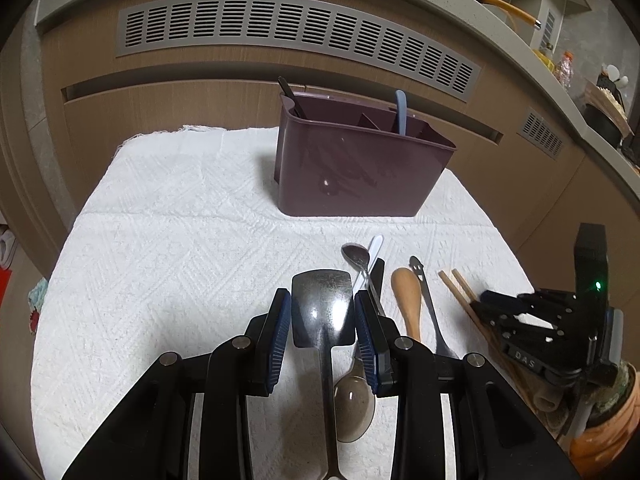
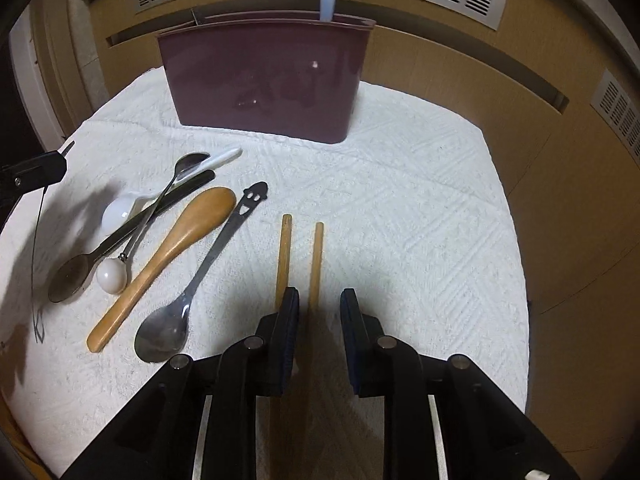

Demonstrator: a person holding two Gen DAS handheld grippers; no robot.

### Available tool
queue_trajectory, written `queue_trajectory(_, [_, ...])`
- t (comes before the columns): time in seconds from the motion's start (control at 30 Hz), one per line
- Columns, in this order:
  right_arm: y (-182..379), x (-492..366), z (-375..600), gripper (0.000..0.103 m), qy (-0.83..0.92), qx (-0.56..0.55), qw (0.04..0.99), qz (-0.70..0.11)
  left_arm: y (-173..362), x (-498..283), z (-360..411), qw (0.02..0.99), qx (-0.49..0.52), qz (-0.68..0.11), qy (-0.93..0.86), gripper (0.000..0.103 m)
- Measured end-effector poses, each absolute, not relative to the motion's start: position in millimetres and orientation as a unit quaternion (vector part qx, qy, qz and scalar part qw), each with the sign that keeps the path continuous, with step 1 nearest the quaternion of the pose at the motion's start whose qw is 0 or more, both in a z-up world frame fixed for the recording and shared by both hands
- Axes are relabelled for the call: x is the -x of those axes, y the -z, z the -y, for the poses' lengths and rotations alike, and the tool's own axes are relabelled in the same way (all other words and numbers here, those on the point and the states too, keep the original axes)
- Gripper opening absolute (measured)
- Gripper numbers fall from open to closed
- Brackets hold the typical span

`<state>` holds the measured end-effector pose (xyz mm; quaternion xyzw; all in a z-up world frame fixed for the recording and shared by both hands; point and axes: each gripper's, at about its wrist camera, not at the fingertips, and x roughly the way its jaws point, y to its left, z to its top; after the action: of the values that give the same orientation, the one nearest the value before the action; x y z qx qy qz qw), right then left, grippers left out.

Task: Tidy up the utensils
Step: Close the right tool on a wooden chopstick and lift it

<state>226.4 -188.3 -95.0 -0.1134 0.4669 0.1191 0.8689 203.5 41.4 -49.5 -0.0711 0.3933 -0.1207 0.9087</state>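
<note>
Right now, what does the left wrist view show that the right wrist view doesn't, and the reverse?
Only the left wrist view shows the flat-headed metal spoon clamped between the left gripper jaws, and a black utensil handle standing in the caddy's left end.

Only the right wrist view shows the white spoon bowl and the small white egg-shaped piece in the pile.

Both show the maroon caddy with its pale blue handle, the wooden spoon, the smiley-handled spoon and the chopsticks, one of which lies between the right gripper jaws, not yet pinched.
</note>
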Motion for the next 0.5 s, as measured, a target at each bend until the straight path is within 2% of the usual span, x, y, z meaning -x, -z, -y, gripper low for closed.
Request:
queue_trajectory(0.03, [95.1, -229.1, 187.7, 0.02, -0.122, 0.111, 0.868, -0.468, 49.1, -203.0, -41.0, 0.909, 0.071, -0.393, 0.121, 0.033])
queue_trajectory(0.17, [93.6, -236.7, 191.5, 0.006, -0.14, 0.085, 0.86, -0.483, 44.2, -199.1, -41.6, 0.91, 0.071, -0.389, 0.123, 0.033])
queue_trajectory(0.3, [81.3, -221.4, 195.9, 0.005, -0.155, 0.059, 0.87, -0.463, 33.3, -186.6, -39.7, 0.917, 0.071, -0.373, 0.125, 0.033])
queue_trajectory(0.5, [26.8, -188.1, 207.1, 0.005, -0.175, 0.025, 0.904, -0.389, 2.6, -162.8, -32.5, 0.933, 0.065, -0.329, 0.131, 0.033])
